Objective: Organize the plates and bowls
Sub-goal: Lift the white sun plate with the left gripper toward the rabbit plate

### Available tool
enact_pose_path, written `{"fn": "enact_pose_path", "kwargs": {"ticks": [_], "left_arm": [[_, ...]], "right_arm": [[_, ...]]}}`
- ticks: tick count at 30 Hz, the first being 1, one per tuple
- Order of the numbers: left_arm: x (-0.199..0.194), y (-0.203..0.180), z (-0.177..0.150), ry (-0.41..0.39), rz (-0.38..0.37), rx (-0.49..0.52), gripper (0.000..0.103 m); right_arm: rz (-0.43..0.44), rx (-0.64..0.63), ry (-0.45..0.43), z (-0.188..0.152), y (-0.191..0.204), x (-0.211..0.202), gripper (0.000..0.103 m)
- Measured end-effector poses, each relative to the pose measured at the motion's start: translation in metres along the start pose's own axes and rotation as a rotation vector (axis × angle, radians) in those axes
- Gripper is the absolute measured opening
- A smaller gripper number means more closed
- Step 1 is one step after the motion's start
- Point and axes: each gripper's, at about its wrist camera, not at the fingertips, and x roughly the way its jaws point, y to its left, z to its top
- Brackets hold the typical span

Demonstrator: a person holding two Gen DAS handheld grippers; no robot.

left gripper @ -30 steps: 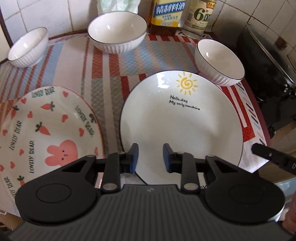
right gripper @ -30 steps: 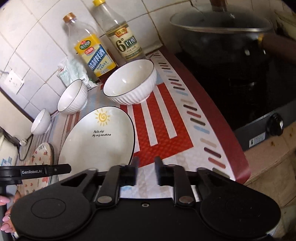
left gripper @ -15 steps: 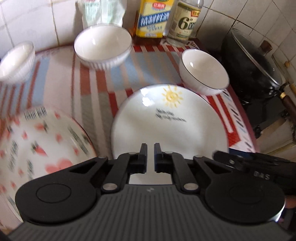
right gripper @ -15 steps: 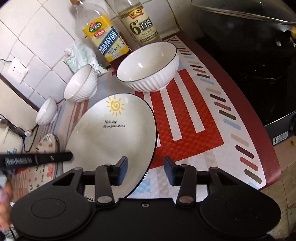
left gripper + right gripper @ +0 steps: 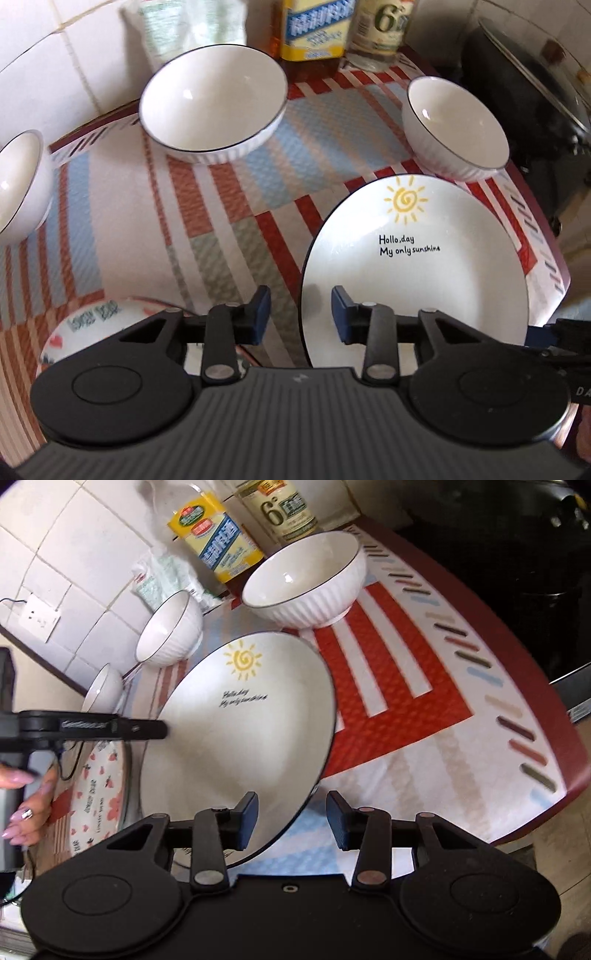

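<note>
Sun plate [image 5: 424,280]: you see glossy white glazed ceramic.
Ribbed bowl [image 5: 310,587]: your view shows shiny glaze, fluted outside.
Mat [image 5: 229,229]: textured, woven-looking, matt.
Left gripper [image 5: 300,314]: matt black plastic.
Wall tiles [image 5: 74,542]: smooth, glossy.

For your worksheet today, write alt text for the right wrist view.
An open hand-held gripper straddles the near rim of a white sun plate on a striped mat. Three white bowls and two bottles stand behind it.

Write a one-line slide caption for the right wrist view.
Open right gripper straddling the near rim of the sun plate, three white bowls behind it on the striped mat.
</note>
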Motion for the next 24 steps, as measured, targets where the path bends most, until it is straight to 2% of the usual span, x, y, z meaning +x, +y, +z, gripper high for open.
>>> {"fn": "enact_pose_path", "kwargs": {"ticks": [2, 7, 14, 15, 16, 17, 19, 21, 24], "left_arm": [[0.003, -0.001, 0.002, -0.003, -0.002, 0.037, 0.023], [0.014, 0.004, 0.004, 0.056, -0.097, 0.042, 0.018], [0.020, 0.014, 0.001, 0.052, -0.146, -0.061, 0.020], [0.020, 0.014, 0.000, 0.049, -0.148, -0.065, 0.020], [0.020, 0.012, 0.000, 0.048, -0.144, -0.054, 0.021], [0.020, 0.010, 0.000, 0.047, -0.139, -0.045, 0.021], [0.019, 0.008, -0.002, 0.043, -0.129, -0.037, 0.021], [0.017, 0.005, -0.002, 0.043, -0.110, -0.029, 0.021], [0.011, -0.007, -0.004, 0.012, -0.048, 0.036, 0.022]], "right_arm": [[0.022, 0.000, 0.021, -0.001, 0.004, 0.005, 0.043], [0.023, 0.048, 0.016, -0.002, 0.007, 0.007, 0.043], [0.055, 0.162, -0.008, -0.002, -0.001, 0.008, 0.039], [0.077, 0.180, -0.009, -0.001, -0.005, 0.009, 0.038], [0.093, 0.192, 0.001, 0.002, -0.010, 0.011, 0.031], [0.088, 0.203, 0.015, 0.005, -0.013, 0.012, 0.018], [0.074, 0.213, 0.037, 0.008, -0.016, 0.013, 0.017], [0.042, 0.178, 0.022, 0.008, -0.010, 0.011, 0.018], [0.001, 0.143, 0.013, 0.009, 0.000, 0.008, 0.019]]}}
